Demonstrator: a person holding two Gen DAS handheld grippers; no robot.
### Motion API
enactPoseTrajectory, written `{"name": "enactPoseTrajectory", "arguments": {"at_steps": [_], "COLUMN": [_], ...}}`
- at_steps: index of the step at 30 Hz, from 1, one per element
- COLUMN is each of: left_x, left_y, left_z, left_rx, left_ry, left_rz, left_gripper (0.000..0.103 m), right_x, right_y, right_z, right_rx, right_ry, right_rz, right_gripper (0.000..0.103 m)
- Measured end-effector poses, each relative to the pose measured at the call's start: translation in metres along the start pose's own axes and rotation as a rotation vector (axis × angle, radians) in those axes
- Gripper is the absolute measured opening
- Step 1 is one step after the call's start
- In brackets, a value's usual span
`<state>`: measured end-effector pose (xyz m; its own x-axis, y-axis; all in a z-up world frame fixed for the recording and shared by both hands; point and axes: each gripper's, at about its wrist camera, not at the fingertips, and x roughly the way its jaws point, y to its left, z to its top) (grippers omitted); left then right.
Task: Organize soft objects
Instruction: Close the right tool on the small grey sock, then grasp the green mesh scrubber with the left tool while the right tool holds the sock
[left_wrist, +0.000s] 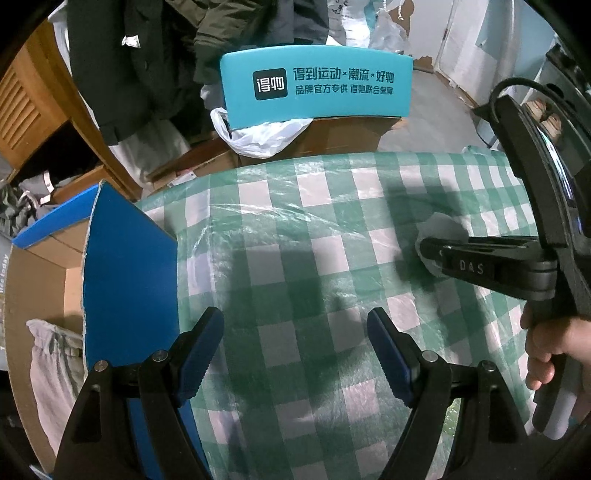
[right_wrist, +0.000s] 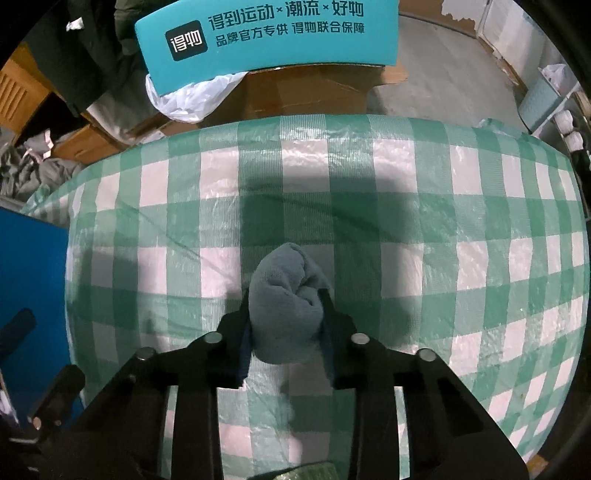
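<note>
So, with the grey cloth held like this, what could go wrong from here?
1. The right gripper pinches only the lower part of the rolled grey cloth; the free top may unroll or slip out when moved.
2. The green checked plastic cover looks glossy, so a released roll might slide.
3. The left gripper is open near the blue carton flap and could bump it.

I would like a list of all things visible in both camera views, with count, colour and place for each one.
rolled cloth: 1, grey-blue, clamped in right gripper above the checked cover
checked cover: 1, green and white, centre
teal box: 1, teal, behind the cover
white plastic bag: 1, white, under the teal box
blue-edged carton: 1, blue and brown, left
dark coats: several, dark, upper left
left gripper: 1, black, open, empty
right gripper: 1, black, shut
hand: 1, right edge
</note>
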<state>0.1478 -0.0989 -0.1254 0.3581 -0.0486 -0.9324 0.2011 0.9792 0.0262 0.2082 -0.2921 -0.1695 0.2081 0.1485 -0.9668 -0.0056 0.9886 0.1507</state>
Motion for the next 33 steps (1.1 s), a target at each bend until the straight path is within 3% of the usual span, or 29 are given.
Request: {"name": "enactPoseTrajectory", "arguments": {"at_steps": [12,33], "left_x": [-0.011,-0.022], "left_y": [-0.020,-0.104], "left_z": [-0.011,-0.065], "left_rx": [0.034,0.187], "left_ry": [0.003,0.072], "left_rz": [-0.028,-0.131], "left_gripper": [0.081,0.082], "right_x": [-0.032,-0.092], "right_y": [-0.017,-0.057], "right_z": [-0.031,-0.122], "right_rx": [0.014,0.062], "right_ry": [-0.034,-0.083], "right_rz": [0.023,0.031], "right_gripper": [0.021,0.021]}}
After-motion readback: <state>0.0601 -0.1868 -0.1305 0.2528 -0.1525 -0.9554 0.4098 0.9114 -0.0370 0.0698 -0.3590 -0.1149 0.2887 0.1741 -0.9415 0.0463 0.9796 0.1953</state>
